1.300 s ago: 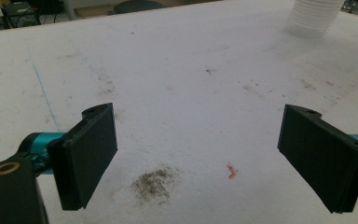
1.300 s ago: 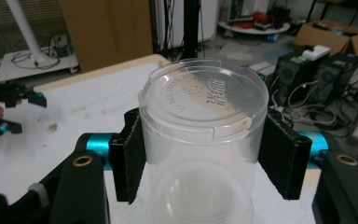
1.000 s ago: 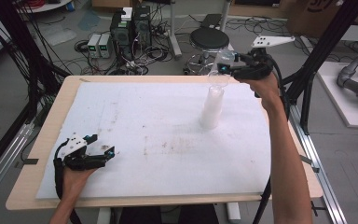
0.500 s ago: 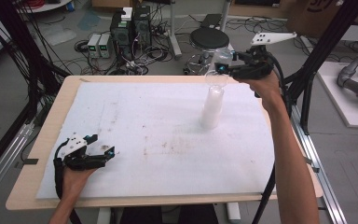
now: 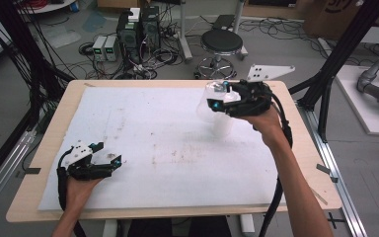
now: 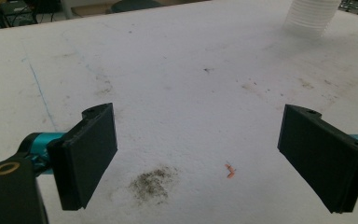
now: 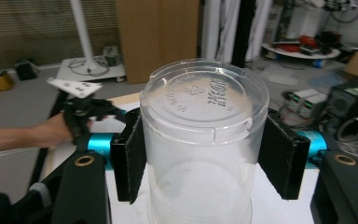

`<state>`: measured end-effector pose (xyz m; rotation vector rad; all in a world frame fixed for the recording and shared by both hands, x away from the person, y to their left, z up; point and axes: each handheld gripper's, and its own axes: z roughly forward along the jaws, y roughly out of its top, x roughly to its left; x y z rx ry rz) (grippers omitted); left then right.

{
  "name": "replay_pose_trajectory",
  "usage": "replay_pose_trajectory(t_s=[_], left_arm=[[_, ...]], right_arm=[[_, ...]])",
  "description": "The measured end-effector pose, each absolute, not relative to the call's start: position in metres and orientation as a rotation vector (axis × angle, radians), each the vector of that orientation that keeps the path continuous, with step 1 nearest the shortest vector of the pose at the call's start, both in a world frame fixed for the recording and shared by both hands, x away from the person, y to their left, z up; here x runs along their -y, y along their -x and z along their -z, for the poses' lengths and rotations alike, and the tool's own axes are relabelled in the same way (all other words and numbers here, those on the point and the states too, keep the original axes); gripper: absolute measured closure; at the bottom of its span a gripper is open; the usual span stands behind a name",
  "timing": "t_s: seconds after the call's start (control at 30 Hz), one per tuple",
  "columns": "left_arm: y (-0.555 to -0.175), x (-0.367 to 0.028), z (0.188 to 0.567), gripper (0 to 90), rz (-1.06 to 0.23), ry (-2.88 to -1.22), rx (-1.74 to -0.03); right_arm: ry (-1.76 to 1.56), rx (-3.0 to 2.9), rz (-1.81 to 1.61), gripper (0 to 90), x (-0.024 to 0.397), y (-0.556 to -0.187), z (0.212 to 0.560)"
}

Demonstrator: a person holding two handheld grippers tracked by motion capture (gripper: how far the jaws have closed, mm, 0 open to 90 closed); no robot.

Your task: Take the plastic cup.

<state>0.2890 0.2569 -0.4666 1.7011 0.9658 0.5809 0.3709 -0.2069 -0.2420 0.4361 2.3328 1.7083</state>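
White foam table: right tongs clamp upright, bottom-up clear cup; left tongs gape wide.

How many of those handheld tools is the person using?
2. The left tool rests open on the table's near left; the right tool grips a clear cup stack at the far right.

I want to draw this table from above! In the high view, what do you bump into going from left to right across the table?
left gripper with open jaws → dirty smudges on the white mat → stack of clear plastic cups → right gripper, shut on the top cup
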Motion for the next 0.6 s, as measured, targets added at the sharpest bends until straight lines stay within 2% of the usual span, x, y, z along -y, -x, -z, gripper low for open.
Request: replay_pose_trajectory(t_s=[0.3, 0.6], left_arm=[[-0.289, -0.257, 0.467, 11.7, -0.581, -1.703, -0.964], [-0.289, -0.257, 0.467, 11.6, -0.583, -1.703, -0.964]], right_arm=[[-0.367, -2.391, -1.773, 38.8, 0.182, -0.344, 0.276], [-0.322, -2.435, -1.813, 38.8, 0.163, -0.334, 0.312]])
